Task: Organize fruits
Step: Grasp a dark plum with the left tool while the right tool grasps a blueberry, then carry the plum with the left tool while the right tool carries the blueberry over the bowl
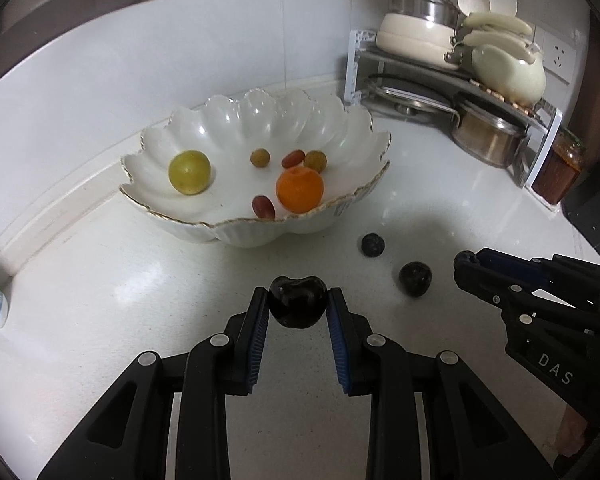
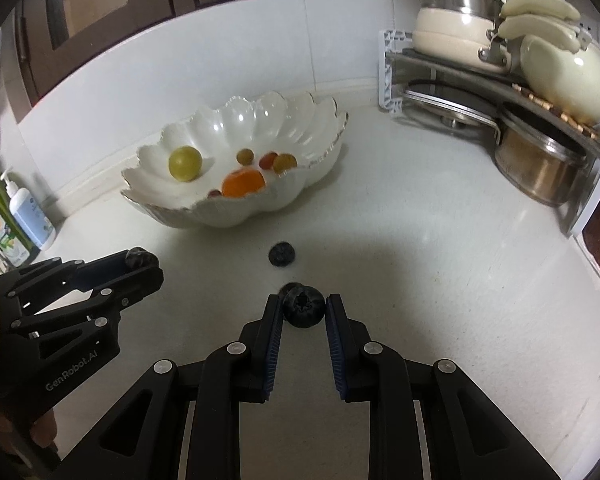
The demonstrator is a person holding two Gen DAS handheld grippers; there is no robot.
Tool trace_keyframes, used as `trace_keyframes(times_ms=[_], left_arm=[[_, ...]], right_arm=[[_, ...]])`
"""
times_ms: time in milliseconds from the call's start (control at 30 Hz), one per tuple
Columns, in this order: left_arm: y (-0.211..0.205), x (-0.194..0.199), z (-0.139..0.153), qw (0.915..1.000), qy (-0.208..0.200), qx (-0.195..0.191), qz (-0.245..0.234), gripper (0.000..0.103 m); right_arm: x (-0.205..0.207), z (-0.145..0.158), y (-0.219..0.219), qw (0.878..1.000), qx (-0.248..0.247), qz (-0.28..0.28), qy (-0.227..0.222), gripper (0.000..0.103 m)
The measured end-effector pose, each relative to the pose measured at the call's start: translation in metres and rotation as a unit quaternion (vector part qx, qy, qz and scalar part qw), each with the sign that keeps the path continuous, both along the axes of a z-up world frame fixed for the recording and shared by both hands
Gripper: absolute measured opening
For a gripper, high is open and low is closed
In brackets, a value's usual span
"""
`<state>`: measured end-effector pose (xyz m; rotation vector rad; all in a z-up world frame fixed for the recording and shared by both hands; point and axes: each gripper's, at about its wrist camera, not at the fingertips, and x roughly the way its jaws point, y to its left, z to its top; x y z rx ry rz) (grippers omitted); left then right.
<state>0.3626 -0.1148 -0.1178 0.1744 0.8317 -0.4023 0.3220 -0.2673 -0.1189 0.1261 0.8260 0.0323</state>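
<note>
A white scalloped bowl (image 1: pixel 172 216) (image 2: pixel 324 168) on the counter holds an orange (image 1: pixel 299 190), a green fruit (image 1: pixel 189 172) and several small grapes. My left gripper (image 1: pixel 298 306) is shut on a dark cherry (image 1: pixel 297 300) in front of the bowl. My right gripper (image 2: pixel 303 308) is shut on a blueberry (image 2: pixel 303 306); in the left wrist view it shows at the right (image 1: pixel 466 264). Two dark blueberries (image 1: pixel 372 245) (image 1: pixel 415 278) lie on the counter between the grippers in the left wrist view; the right wrist view shows one (image 2: pixel 282 254) ahead of the held berry.
A metal rack (image 1: pixel 460 80) (image 2: pixel 500 80) with pots, lids and a cream kettle stands at the back right. A jar (image 1: pixel 558 168) stands beside it. Soap bottles (image 2: pixel 28 212) stand at the left wall. The white counter (image 1: pixel 100 280) runs to a tiled backsplash.
</note>
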Motion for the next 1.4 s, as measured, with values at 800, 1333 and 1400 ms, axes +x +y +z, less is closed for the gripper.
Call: trace_keyframes(times_ms=[800, 1333, 1400], left_arm=[[0.026, -0.038, 0.068, 0.9961, -0.076, -0.035, 0.031, 0.03], [0.035, -0.039, 0.101, 0.9897, -0.127, -0.04, 0.053, 0.03], [0.036, -0.038, 0.103, 0.9891, -0.13, -0.041, 0.056, 0.03]], right_arm=[[-0.034, 0.067, 0.019, 0.995, -0.012, 0.022, -0.093, 0.024], [-0.025, 0.095, 0.028, 0.99, -0.015, 0.035, -0.136, 0.024], [-0.022, 0.098, 0.029, 0.99, -0.013, 0.036, -0.139, 0.024]])
